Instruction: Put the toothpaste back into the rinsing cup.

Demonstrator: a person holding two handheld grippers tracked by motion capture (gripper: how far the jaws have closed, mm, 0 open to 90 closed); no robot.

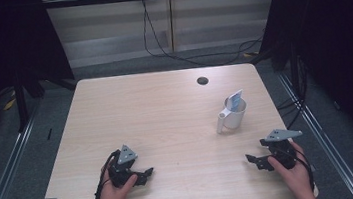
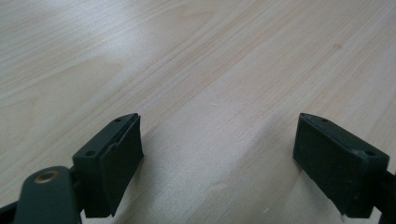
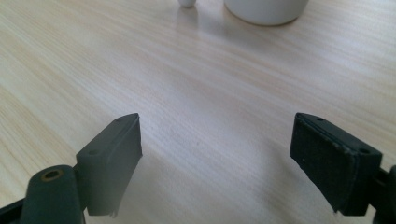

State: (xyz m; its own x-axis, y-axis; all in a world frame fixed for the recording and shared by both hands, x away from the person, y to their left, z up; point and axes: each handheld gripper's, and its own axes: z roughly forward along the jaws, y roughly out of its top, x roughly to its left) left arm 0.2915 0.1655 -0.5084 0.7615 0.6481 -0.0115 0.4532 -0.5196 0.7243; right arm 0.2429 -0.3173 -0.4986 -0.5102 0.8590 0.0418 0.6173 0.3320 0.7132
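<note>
Pale wood-grain table (image 1: 167, 125) carries the work; grey floor, trailing cables and a light wall panel lie beyond its far edge.

Near edge: the left gripper (image 1: 145, 175) rests low at the front left of the table, held in the person's left hand (image 1: 112, 195). Its jaws stand wide apart with nothing between them; the left gripper view confirms bare wood in the gap. The right gripper (image 1: 252, 160) sits at the front right, held in the right hand (image 1: 293, 169). Its jaws are likewise spread and empty, and they point toward the table's middle.

Mid table, right side: a white mug (image 1: 234, 114) stands upright, handle toward the near left, with a blue-and-white card (image 1: 235, 101) propped inside it. In the right gripper view the mug base (image 3: 266, 9) appears well ahead of the jaws. The mug is nearer the right gripper than the left, but still apart from both.

Far side: a dark round port (image 1: 202, 80) is set into the tabletop.

Progress assessment: no contact with mug or card is made. Work appears to be at its starting point; approach, grasp and any transfer all remain.
</note>
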